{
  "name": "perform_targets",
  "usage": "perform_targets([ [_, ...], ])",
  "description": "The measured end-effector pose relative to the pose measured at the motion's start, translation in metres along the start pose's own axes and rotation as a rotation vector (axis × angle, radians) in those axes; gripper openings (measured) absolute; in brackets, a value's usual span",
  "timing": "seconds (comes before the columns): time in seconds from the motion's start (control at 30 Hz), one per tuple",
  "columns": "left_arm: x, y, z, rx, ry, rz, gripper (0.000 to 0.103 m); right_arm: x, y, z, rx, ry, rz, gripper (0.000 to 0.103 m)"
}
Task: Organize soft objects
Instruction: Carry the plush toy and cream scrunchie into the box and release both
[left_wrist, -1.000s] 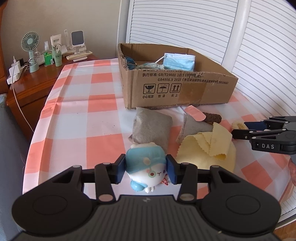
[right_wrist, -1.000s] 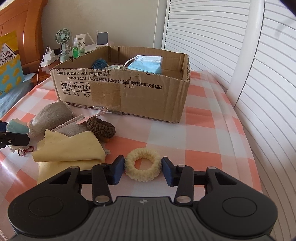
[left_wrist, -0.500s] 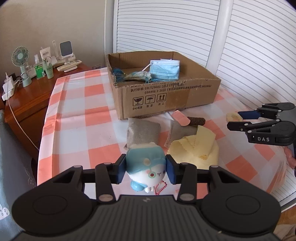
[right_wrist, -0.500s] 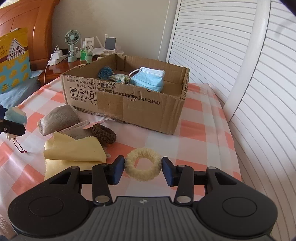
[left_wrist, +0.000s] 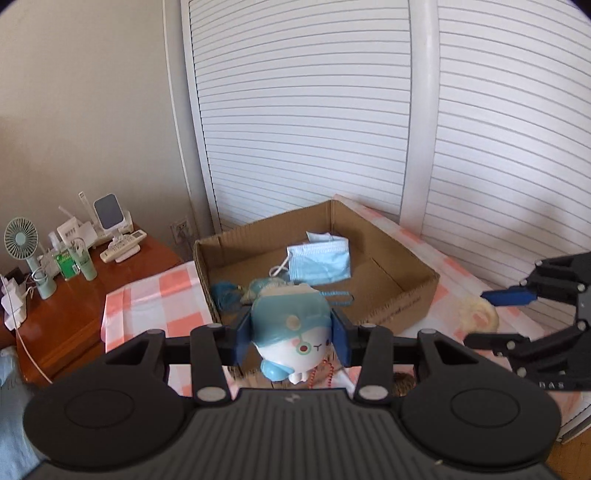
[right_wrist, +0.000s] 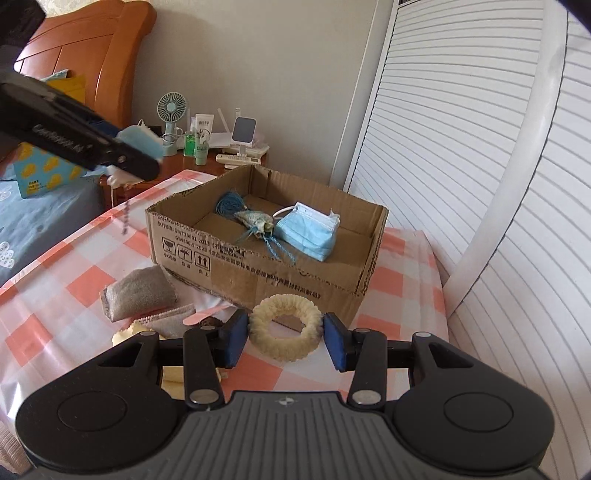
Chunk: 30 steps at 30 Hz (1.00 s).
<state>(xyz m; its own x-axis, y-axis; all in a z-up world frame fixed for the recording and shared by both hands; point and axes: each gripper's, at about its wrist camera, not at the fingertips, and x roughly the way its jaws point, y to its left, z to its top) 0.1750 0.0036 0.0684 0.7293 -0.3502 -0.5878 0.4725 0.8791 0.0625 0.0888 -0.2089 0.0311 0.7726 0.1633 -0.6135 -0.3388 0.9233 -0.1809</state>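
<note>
My left gripper (left_wrist: 291, 334) is shut on a blue and white plush toy (left_wrist: 290, 332) with a red bead chain, held high above the table in front of the cardboard box (left_wrist: 402, 295). It also shows in the right wrist view (right_wrist: 142, 142) at upper left. My right gripper (right_wrist: 286, 339) is shut on a cream fuzzy ring scrunchie (right_wrist: 284, 332), lifted near the box's front wall (right_wrist: 258, 273). The box holds a blue face mask (right_wrist: 308, 230), a blue cord bundle (right_wrist: 229, 203) and a small sachet (right_wrist: 255, 221).
On the checked tablecloth (right_wrist: 55, 295) lie a grey pouch (right_wrist: 138, 293), a grey cloth, a pink strip (right_wrist: 205, 317) and a yellow cloth. A wooden nightstand (left_wrist: 70, 302) with a fan and bottles stands at left. White louvred doors (right_wrist: 480, 184) are at right.
Both grippers have risen from the table with their objects. The left gripper has moved forward, so the box interior now shows below the plush toy. The right gripper now looks into the box.
</note>
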Motion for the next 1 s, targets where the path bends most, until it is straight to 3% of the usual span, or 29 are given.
perform_targets([
  [0.1,0.024,0.005,0.018,-0.012,-0.001,0.03,0.045,0.0,-0.003,0.009,0.002,-0.013,0.0,0.05],
  [0.17,0.039,0.007,0.022,-0.026,0.0,0.053,0.054,0.0,-0.005,0.014,0.008,-0.018,-0.001,0.05],
  [0.23,0.051,0.012,0.02,-0.054,0.006,0.072,0.094,0.001,-0.007,0.018,0.016,-0.022,-0.001,0.05],
  [0.27,0.053,0.014,0.016,-0.074,-0.005,0.082,0.096,0.002,-0.008,0.021,0.019,-0.023,-0.002,0.05],
  [0.5,0.03,0.014,-0.025,-0.132,0.02,0.087,0.097,0.004,-0.013,0.028,0.031,-0.032,-0.002,0.05],
  [0.8,-0.033,-0.01,-0.077,-0.195,-0.064,0.191,0.102,0.012,-0.014,0.037,0.047,-0.042,0.002,0.05],
  [1.0,-0.041,-0.023,-0.1,-0.202,-0.014,0.185,0.102,0.027,-0.018,0.056,0.045,-0.041,0.003,0.05],
])
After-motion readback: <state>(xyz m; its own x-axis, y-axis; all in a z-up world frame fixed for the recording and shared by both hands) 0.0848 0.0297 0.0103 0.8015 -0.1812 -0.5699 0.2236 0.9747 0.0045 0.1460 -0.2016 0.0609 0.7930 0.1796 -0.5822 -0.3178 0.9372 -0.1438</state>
